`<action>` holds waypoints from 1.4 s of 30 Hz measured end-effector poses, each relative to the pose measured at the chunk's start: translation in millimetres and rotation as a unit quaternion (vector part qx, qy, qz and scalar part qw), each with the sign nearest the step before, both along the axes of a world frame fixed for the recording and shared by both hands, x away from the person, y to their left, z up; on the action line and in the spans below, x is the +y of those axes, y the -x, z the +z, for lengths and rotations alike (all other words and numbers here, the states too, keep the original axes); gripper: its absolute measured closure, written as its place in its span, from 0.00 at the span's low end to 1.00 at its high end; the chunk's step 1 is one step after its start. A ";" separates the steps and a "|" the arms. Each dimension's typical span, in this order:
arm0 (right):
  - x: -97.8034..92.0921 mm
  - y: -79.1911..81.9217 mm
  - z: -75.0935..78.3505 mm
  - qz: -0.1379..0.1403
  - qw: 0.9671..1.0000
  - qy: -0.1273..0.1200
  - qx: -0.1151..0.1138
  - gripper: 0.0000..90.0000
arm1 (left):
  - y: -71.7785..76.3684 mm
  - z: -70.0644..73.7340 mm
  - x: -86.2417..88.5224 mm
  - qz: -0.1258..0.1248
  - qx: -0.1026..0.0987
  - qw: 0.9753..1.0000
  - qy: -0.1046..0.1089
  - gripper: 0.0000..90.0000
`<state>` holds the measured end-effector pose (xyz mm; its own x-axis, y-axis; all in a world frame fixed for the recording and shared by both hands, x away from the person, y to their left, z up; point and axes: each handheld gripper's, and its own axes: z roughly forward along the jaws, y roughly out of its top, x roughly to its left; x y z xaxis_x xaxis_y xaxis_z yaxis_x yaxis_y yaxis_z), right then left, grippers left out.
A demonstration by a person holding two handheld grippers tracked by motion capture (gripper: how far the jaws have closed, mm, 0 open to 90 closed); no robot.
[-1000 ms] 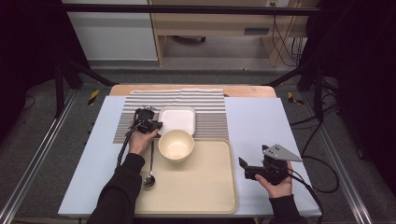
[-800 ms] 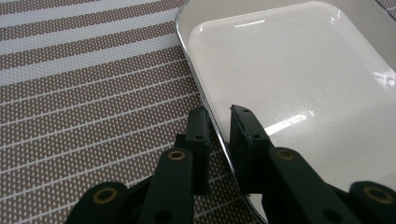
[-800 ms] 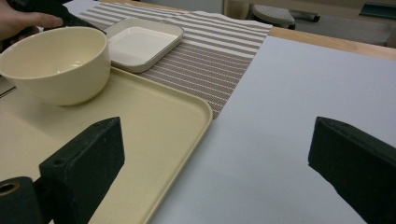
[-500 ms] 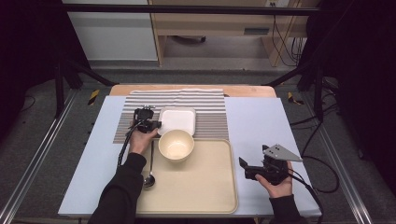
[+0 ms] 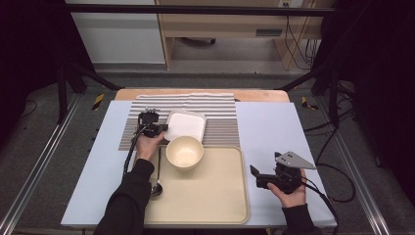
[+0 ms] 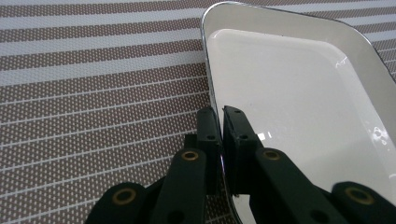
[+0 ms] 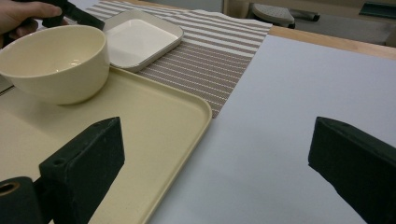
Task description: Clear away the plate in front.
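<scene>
Nothing moved — dish point(image 6: 299, 93) rim in left gripper point(image 6: 221, 122)

Your right gripper point(image 7: 212, 154) has bare bench point(image 5: 266, 127) ahead of it; leftward, the tray point(image 5: 215, 196) rim and bowl point(image 5: 184, 152) block a low pass.

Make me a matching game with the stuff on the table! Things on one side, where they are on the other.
Things:
1. white dish
2. bowl
3. spoon
4. right tongs

Places or states:
A. lying along the left edge of the tray
B. open, over the bare blue table cover
C. on the striped mat, its rim pinched by the left tongs
D. standing at the far end of the tray

Pairs: 1-C, 2-D, 3-A, 4-B
</scene>
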<state>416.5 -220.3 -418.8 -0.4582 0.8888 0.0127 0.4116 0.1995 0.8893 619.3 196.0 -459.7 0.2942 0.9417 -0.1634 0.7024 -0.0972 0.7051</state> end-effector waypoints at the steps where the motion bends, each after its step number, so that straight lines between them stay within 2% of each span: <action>1: 0.1 0.0 -0.1 0.000 1.000 -0.001 0.000 0.04 | 0.3 1.3 1.0 0.000 0.000 1.000 -0.001 0.96; 10: 0.7 0.1 -0.3 0.000 1.000 -0.001 0.001 0.04 | 3.6 12.1 7.7 0.014 -0.028 0.999 0.018 0.98; 14: 0.6 0.4 0.0 0.000 1.000 -0.003 0.000 0.04 | 6.7 18.3 10.2 0.014 -0.046 0.999 0.002 0.98; 17: 0.6 0.0 -0.3 0.001 1.000 -0.001 0.001 0.04 | 9.5 23.1 11.4 0.015 -0.066 0.998 -0.006 0.98; 20: 1.3 -0.4 -1.2 0.000 1.000 0.002 0.003 0.04 | 11.8 28.6 13.2 0.018 -0.084 0.996 -0.003 0.99; 22: 1.5 -0.4 -1.5 0.000 1.000 0.003 0.002 0.04 | 12.7 31.6 14.3 0.020 -0.092 0.996 0.002 0.99; 27: 1.0 -0.2 -0.9 0.000 1.000 0.002 0.002 0.04 | 14.8 41.4 19.0 0.028 -0.107 0.994 -0.003 0.99; 34: 1.4 -0.3 -1.2 0.000 1.000 0.002 0.002 0.04 | 18.5 60.4 26.3 0.039 -0.136 0.990 0.006 0.99; 42: 1.1 -0.2 -1.0 0.000 1.000 0.002 0.002 0.04 | 24.7 82.5 26.1 0.035 -0.162 0.986 0.020 0.99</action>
